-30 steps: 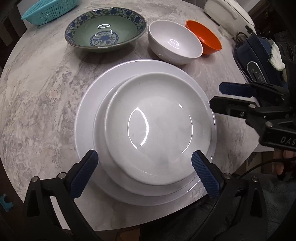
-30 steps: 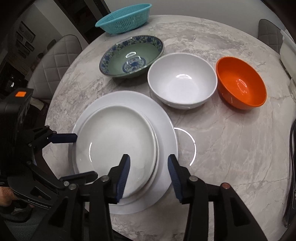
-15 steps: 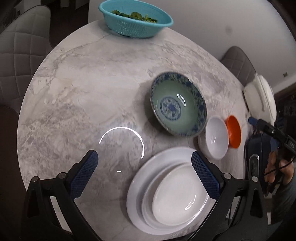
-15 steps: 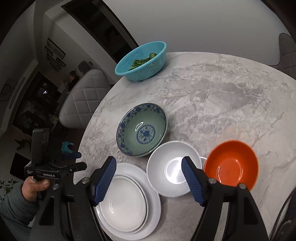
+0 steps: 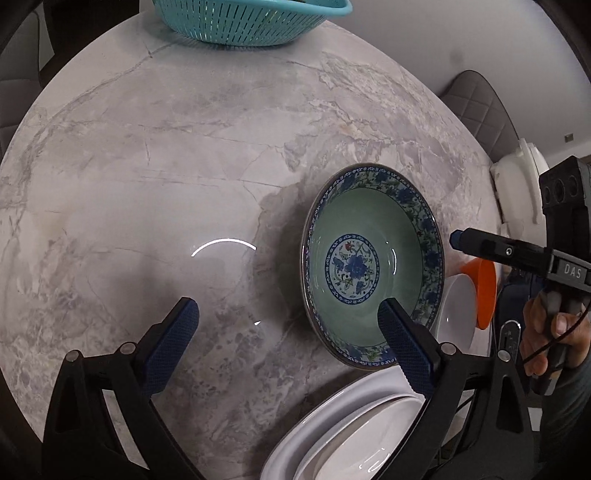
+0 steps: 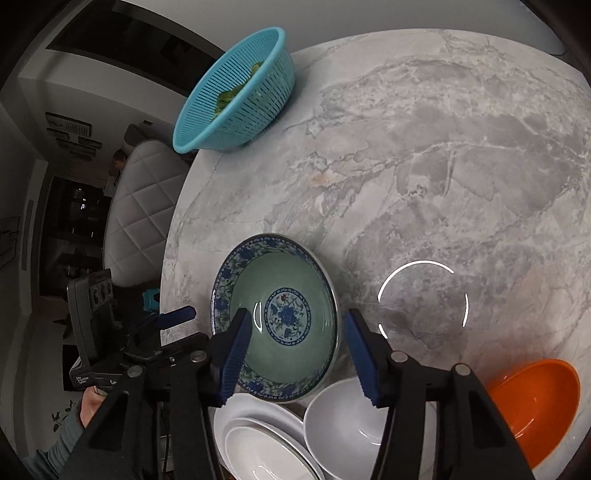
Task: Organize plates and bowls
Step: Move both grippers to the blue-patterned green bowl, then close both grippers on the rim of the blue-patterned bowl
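Observation:
A green bowl with a blue floral rim (image 5: 373,264) (image 6: 275,326) sits on the round marble table (image 5: 147,166). Two stacked white plates (image 5: 354,435) (image 6: 266,439) lie at the near edge. A white bowl (image 6: 347,432) (image 5: 456,317) and an orange bowl (image 6: 535,402) (image 5: 485,291) stand to the right of them. My left gripper (image 5: 288,345) is open and empty, above the table, left of the green bowl. My right gripper (image 6: 295,354) is open and empty, above the green bowl's near rim. It also shows in the left wrist view (image 5: 458,240).
A teal colander (image 6: 236,92) (image 5: 251,18) with greens stands at the far edge of the table. Padded chairs (image 6: 144,206) stand around it. A white appliance (image 5: 524,184) sits at the right edge.
Both grippers have risen and drawn away from the stacked plates toward the far side. The right gripper's jaws opened wider and now hang over the green bowl. No dish has moved.

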A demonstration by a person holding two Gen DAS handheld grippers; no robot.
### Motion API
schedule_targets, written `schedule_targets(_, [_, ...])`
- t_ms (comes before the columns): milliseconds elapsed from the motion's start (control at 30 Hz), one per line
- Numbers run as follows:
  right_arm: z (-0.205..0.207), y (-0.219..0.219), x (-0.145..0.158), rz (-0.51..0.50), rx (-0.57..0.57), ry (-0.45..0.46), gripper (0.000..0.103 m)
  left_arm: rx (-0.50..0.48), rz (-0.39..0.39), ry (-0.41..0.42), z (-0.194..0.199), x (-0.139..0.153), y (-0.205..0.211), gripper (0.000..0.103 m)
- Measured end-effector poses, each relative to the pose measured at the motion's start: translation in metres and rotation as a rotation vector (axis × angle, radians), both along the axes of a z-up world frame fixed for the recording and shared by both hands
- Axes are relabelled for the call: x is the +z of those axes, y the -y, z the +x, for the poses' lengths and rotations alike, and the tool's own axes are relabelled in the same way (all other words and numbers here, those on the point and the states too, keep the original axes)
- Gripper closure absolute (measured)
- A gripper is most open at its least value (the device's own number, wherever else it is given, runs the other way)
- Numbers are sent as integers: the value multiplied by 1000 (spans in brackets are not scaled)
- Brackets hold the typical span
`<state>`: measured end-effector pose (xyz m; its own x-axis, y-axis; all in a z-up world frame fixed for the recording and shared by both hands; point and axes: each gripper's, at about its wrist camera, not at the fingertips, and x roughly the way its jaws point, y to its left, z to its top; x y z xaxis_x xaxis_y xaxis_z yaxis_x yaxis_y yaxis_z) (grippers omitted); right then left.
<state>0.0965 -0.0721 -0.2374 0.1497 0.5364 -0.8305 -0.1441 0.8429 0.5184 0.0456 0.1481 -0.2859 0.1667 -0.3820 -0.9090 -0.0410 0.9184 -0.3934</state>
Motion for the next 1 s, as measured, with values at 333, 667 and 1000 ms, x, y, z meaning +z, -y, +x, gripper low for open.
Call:
schedule_targets(333, [11, -22, -21, -105, 29, -51, 59, -30, -15, -38, 10, -30, 15, 46])
schedule_targets(667, [13, -29, -44, -155, 32, -109, 94, -60, -8, -48, 17, -41, 28, 87])
schedule_targets(1000, [8, -29, -24, -128, -5, -76, 94, -63, -7, -12, 17, -11, 31, 87])
